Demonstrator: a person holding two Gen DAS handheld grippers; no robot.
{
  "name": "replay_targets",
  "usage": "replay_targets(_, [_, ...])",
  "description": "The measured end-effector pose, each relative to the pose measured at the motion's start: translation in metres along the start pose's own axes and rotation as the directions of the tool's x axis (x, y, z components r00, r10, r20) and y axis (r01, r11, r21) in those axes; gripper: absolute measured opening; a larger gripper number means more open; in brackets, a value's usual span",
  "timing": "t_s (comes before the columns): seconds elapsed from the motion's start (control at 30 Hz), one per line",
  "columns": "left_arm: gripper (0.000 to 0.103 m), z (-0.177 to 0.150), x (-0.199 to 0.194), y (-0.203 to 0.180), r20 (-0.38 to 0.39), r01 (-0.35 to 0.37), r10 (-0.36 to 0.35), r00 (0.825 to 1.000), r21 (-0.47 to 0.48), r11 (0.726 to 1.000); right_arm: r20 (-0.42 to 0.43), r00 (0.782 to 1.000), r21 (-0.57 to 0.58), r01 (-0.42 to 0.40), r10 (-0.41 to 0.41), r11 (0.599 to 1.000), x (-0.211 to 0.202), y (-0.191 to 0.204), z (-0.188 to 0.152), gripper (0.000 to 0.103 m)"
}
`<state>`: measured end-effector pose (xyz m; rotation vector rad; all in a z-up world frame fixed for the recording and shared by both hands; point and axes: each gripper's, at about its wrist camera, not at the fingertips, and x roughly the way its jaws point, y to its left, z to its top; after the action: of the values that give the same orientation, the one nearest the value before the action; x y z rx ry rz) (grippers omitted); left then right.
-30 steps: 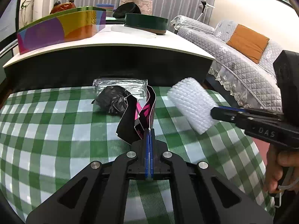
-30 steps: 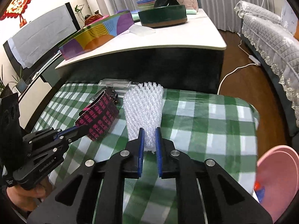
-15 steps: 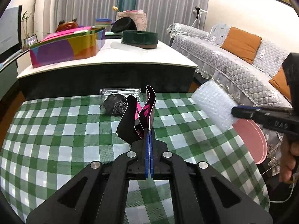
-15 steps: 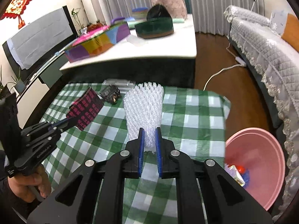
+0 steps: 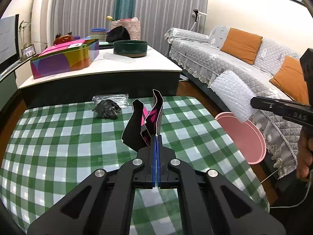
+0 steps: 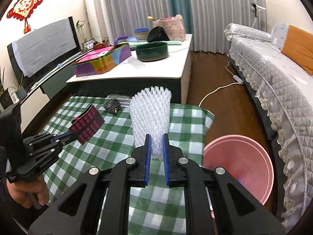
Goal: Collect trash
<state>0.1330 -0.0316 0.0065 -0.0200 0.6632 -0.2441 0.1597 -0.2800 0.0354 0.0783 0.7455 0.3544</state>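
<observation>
My left tool (image 5: 156,137) is pinched fully closed on a crumpled black and pink wrapper (image 5: 145,125), which stands up from the tips above the green checked cloth (image 5: 58,146) covering the desk. From the right wrist view the same wrapper (image 6: 87,126) shows its pink printed face, held off the cloth at the end of the left tool (image 6: 73,134), with my left hand (image 6: 29,192) curled round the handle below.

My right tool (image 6: 156,145) is clamped on the lower end of a white foam net sleeve (image 6: 150,115); the blue pads press into it from both sides and the sleeve rises upright from them. In the left wrist view that sleeve (image 5: 232,96) hangs in the air off the right edge of the desk, above the near rim of a pink basin (image 5: 244,137) on the floor. My right hand (image 5: 304,156) grips the handle at the frame edge.

The basin (image 6: 238,168) sits on the floor just beside the desk's right side, between it and a grey quilted sofa (image 6: 273,82). Something small and coloured lies inside, too blurred to name.

Still on the cloth near its far edge are a crumpled black bag (image 5: 106,108) and, touching it behind, a clear plastic pack (image 5: 115,98). Beyond stands a white-topped table (image 5: 117,66) with a colourful box (image 5: 64,60) and a dark green round tin (image 5: 130,48).
</observation>
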Motion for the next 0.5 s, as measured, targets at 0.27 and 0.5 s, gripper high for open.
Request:
replay_targets(0.27, [0.0,-0.009,-0.004,-0.015,-0.011,0.012,-0.012,1.0,0.011,1.0,0.015,0.999,0.019,0.028,-0.028,0.999,-0.005,-0.015,-0.01,0.012])
replay_targets(0.5, [0.0,-0.013,-0.003,-0.025,-0.019,0.017,-0.016,1.0,0.03,0.999,0.025,0.999,0.02,0.044,-0.044,0.999,-0.009,-0.018,-0.01,0.012])
